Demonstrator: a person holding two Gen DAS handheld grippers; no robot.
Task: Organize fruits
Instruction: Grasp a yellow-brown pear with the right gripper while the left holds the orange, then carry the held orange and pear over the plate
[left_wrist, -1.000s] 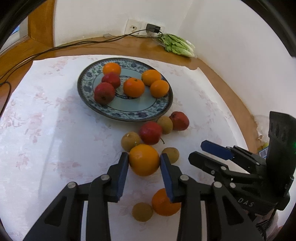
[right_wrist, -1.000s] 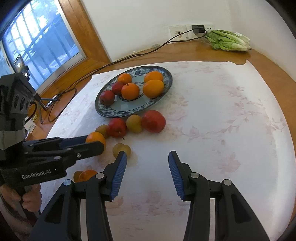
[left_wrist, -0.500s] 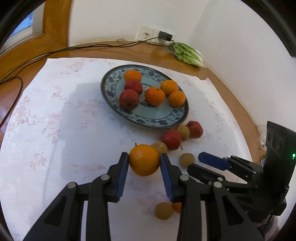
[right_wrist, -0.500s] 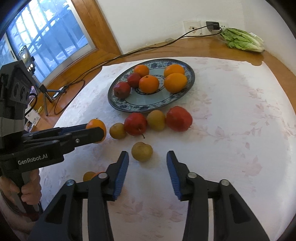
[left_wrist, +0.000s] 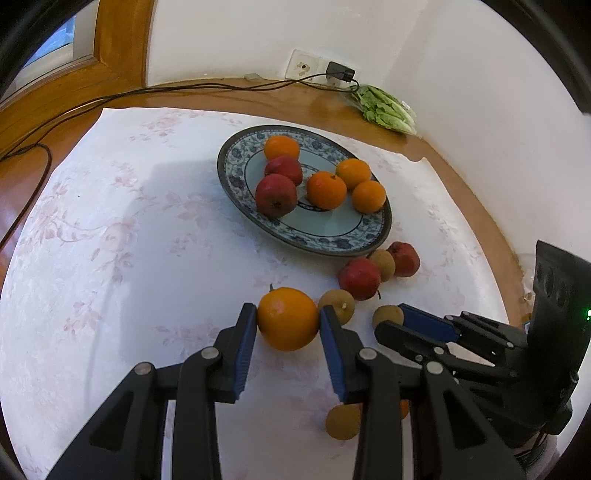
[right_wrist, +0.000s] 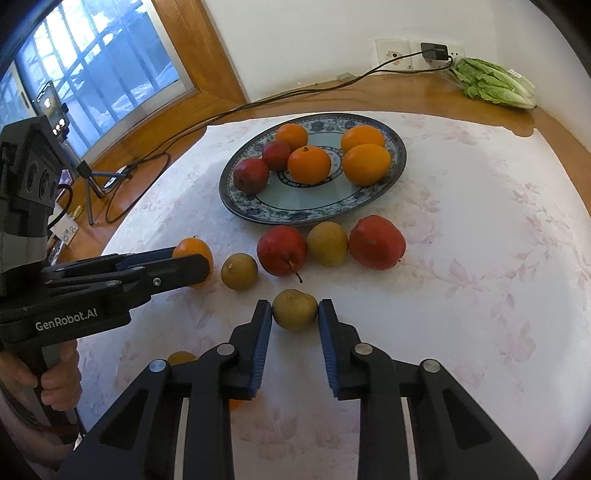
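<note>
Clamped between the blue pads of the left gripper (left_wrist: 288, 325), a round orange (left_wrist: 287, 318) is held above the white floral tablecloth (left_wrist: 147, 240), short of the blue-patterned plate (left_wrist: 236, 181). A small yellow-brown pear (right_wrist: 294, 309) is flanked by the right gripper (right_wrist: 294, 314); whether it is pinched cannot be told. A slip is judged possible on these round skins, and the loose red apple (right_wrist: 282, 251) nearby could be knocked.

From my left wrist camera, an orange (left_wrist: 404, 408) and a brown fruit (left_wrist: 343, 421) near the tablecloth's front edge sit partly behind my finger. On the right wrist view, my hand (right_wrist: 55, 380) is cut off by the frame's edge.
</note>
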